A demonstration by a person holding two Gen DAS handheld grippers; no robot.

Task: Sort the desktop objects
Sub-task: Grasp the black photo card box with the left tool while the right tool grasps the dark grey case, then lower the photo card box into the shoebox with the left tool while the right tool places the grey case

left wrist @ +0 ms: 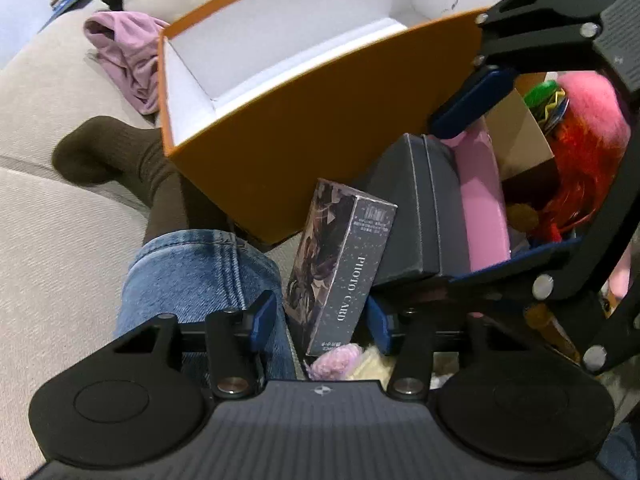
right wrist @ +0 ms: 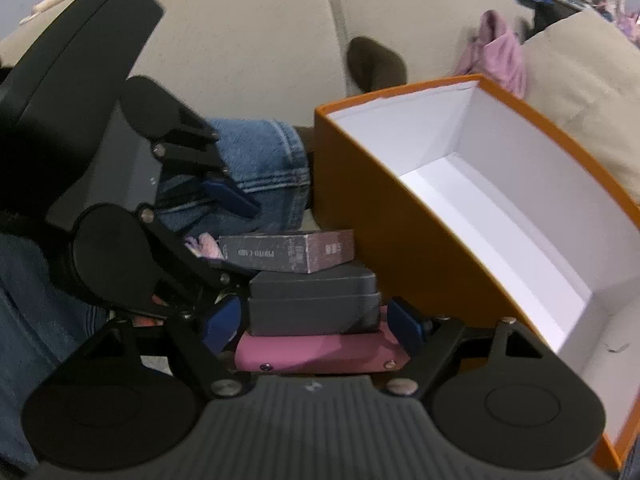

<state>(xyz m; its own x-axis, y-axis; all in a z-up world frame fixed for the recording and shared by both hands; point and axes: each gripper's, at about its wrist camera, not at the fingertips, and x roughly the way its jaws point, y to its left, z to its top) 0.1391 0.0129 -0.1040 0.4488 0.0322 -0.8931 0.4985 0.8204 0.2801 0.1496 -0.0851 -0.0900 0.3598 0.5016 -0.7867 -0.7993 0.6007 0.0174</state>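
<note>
A dark "PHOTO CARD" box (left wrist: pixel 340 272) leans on a dark grey case (left wrist: pixel 420 208), which lies on a pink case (left wrist: pixel 484 200). My left gripper (left wrist: pixel 322 320) is open around the card box's near end, with a gap showing at its left pad (left wrist: pixel 264 316). My right gripper (right wrist: pixel 313 322) is open astride the grey case (right wrist: pixel 312 304), its pads just off both sides, with the pink case (right wrist: pixel 320 352) below. In the right wrist view the card box (right wrist: pixel 288 252) lies on top, with the left gripper (right wrist: pixel 218 234) at its left end. In the left wrist view the right gripper (left wrist: pixel 492 184) comes in from the upper right. An empty orange box (left wrist: pixel 320 140) (right wrist: pixel 380 208) stands beside the stack.
All of this rests on a beige sofa (left wrist: pixel 60 240). A person's leg in jeans (left wrist: pixel 200 272) and a dark sock (left wrist: pixel 108 160) lies left of the stack. A lilac cloth (left wrist: pixel 124 48) is behind the orange box. A cardboard box with a pink and orange fluffy toy (left wrist: pixel 588 120) sits on the right.
</note>
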